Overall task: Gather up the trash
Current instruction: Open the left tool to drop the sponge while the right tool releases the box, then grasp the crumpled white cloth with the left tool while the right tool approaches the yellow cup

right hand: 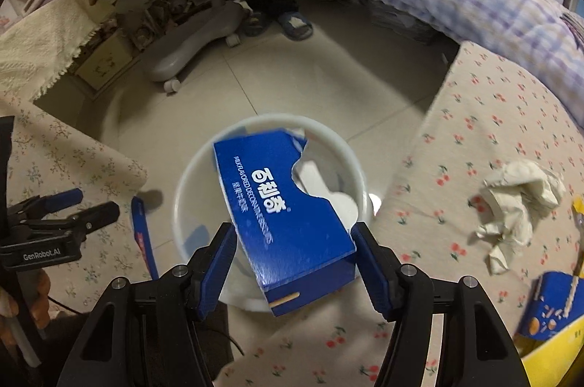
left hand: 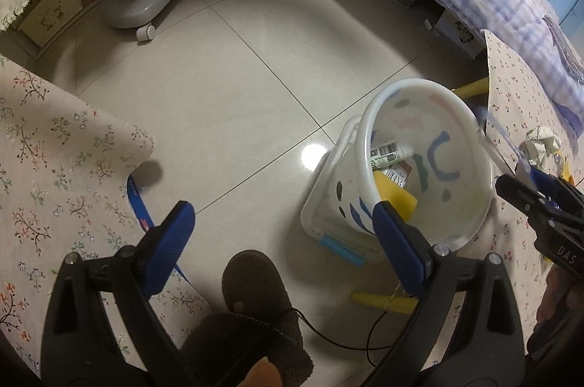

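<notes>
The job looks partly done: the white bin [left hand: 427, 164], right of centre in the left wrist view, already holds a barcoded packet [left hand: 388, 153], a yellow piece [left hand: 396, 199] and another printed scrap, so some trash is in. In the right wrist view a blue box [right hand: 288, 215] sits at frame centre over the bin's mouth, tilted, with its torn end up; the right gripper [right hand: 295, 263] has its jaws on either side of the box's lower end, the right pad seemingly at the box's corner and a gap showing on the left, so I cannot tell whether it grips or has let go. The left gripper [left hand: 284, 241] is wide open and empty, one finger over bare floor at lower left, the other in front of the bin's rim. Left to collect, as far as shown: a crumpled paper [right hand: 518, 204] at the right of the right wrist view on the flowered cloth [right hand: 474, 117], and a blue and yellow carton [right hand: 551, 310] at lower right, which may or may not be trash. Writing: the box reads "MILK FLAVORED" followed by words I cannot read with certainty, plus large white Chinese characters; the left gripper's body, at the left edge of the right wrist view, reads "GenRobot.AI"; the right gripper in the left view shows "DAS"; the packet's print is too small to read
</notes>
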### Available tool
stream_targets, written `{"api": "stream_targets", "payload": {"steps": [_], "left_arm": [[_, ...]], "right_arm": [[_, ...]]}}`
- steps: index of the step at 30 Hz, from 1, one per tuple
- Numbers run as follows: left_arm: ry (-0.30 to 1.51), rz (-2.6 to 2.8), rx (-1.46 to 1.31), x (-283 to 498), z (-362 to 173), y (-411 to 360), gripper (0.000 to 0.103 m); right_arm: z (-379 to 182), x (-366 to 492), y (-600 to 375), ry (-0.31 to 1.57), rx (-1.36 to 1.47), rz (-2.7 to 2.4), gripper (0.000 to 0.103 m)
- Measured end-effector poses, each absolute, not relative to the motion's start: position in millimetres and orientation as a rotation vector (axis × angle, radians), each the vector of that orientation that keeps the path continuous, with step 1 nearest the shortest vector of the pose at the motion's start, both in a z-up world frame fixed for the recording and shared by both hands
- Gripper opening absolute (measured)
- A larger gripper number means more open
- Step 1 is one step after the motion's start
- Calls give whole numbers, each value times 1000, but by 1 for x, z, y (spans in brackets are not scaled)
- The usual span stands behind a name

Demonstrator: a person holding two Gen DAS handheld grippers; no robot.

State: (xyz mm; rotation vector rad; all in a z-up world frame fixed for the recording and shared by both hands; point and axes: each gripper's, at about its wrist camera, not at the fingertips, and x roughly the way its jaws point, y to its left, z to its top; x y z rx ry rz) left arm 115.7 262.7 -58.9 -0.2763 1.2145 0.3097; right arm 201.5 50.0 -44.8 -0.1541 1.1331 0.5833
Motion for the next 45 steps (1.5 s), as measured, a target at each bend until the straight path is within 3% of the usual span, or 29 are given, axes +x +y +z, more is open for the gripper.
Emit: {"api": "stream_targets", "payload": {"steps": [4,19,34,45], "left_arm": [[1216,309,-275,115,-59,262,98],[1211,237,-240,113,-51,235,98],[1210,99,-162,124,-39,156,98],[1222,3,-81,137,-37,84,98]], "right_arm": [[-41,202,49,1121,-134,571,83],[-3,184,-29,1088,-129,442,83],[34,141,-169,1043,-73,259,83],[29,109,-267,1055,-38,133,84]]}}
